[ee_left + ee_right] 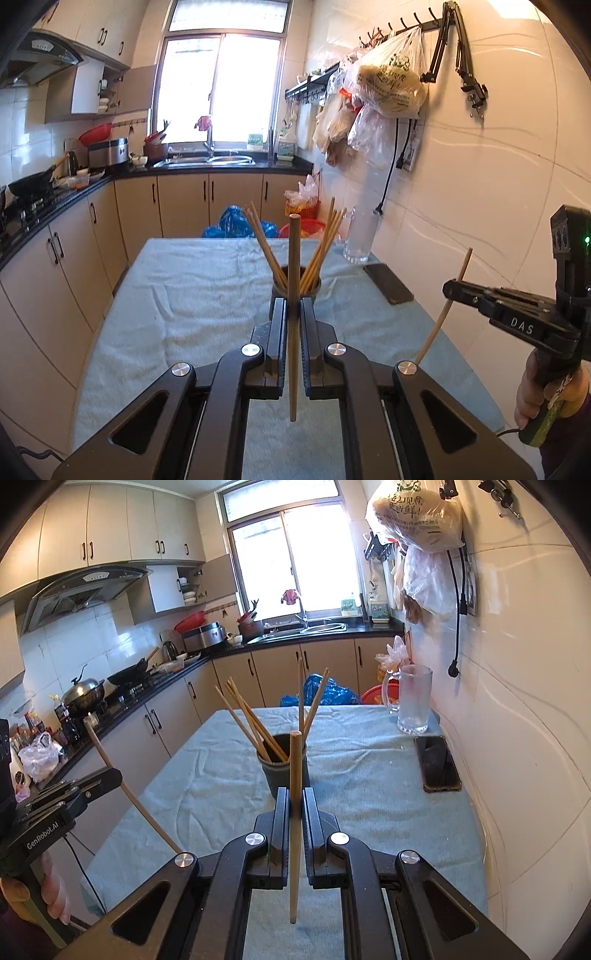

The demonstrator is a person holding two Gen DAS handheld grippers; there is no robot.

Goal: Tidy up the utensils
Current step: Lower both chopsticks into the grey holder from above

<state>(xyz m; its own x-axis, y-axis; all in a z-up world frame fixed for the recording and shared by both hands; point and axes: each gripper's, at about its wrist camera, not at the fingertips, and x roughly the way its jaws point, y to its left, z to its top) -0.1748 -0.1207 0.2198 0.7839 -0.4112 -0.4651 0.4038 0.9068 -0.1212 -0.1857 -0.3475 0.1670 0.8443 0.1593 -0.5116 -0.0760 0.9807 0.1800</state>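
Clamping one upright chopstick point(293, 258) in left gripper point(293, 306) fingers, another chopstick point(295, 771) in right gripper point(295, 805) fingers, near dark holder point(282, 768) on bench point(369, 775).

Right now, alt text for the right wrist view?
The right gripper is shut on a wooden chopstick held upright, just short of a dark cup of chopsticks on a table under a light blue cloth. At left, the left gripper holds another chopstick; a phone and glass mug sit by the right wall.
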